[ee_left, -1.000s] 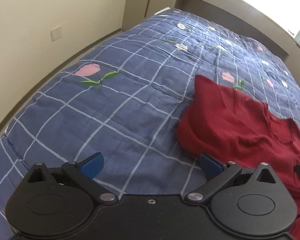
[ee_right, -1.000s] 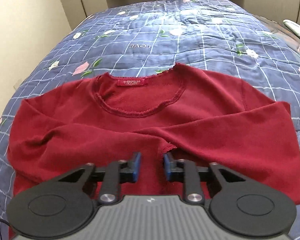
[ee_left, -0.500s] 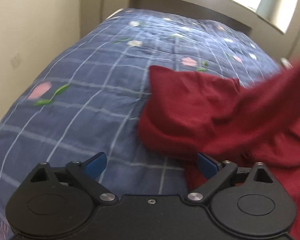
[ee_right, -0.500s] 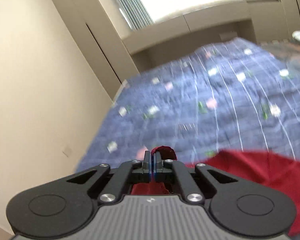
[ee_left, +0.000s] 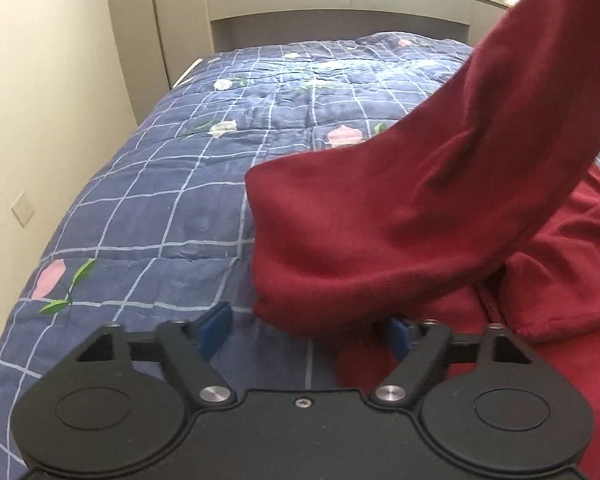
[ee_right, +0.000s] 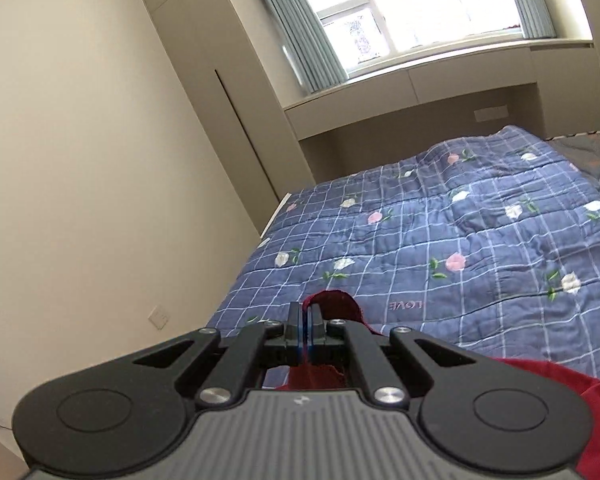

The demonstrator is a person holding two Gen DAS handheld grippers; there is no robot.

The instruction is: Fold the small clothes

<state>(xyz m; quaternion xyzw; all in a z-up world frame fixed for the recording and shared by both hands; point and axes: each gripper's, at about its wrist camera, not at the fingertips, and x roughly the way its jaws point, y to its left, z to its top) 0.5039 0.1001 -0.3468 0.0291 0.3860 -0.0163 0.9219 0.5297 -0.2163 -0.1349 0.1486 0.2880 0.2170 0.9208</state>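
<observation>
A dark red sweater (ee_left: pixel 400 220) lies on the blue checked quilt (ee_left: pixel 160 220). One sleeve (ee_left: pixel 540 80) is pulled up and away to the upper right. My left gripper (ee_left: pixel 306 334) sits low at the sweater's left folded edge. Its jaws are closing, with a bulge of red cloth between the blue pads (ee_left: pixel 216 332), which do not press on it. My right gripper (ee_right: pixel 304 316) is raised high above the quilt (ee_right: pixel 460 260) and shut on the sleeve end (ee_right: pixel 334 304). Red cloth hangs below it.
A cream wall with a socket (ee_left: pixel 22 210) runs along the bed's left side. A built-in shelf (ee_left: pixel 340 0) and a window (ee_right: pixel 420 0) stand at the far end, with a tall wardrobe (ee_right: pixel 220 120) in the corner. Grey bedding (ee_right: pixel 592 160) lies far right.
My right gripper shut on the sleeve end and rose, lifting the sleeve off the sweater. My left gripper moved right to the sweater's folded edge and its jaws narrowed.
</observation>
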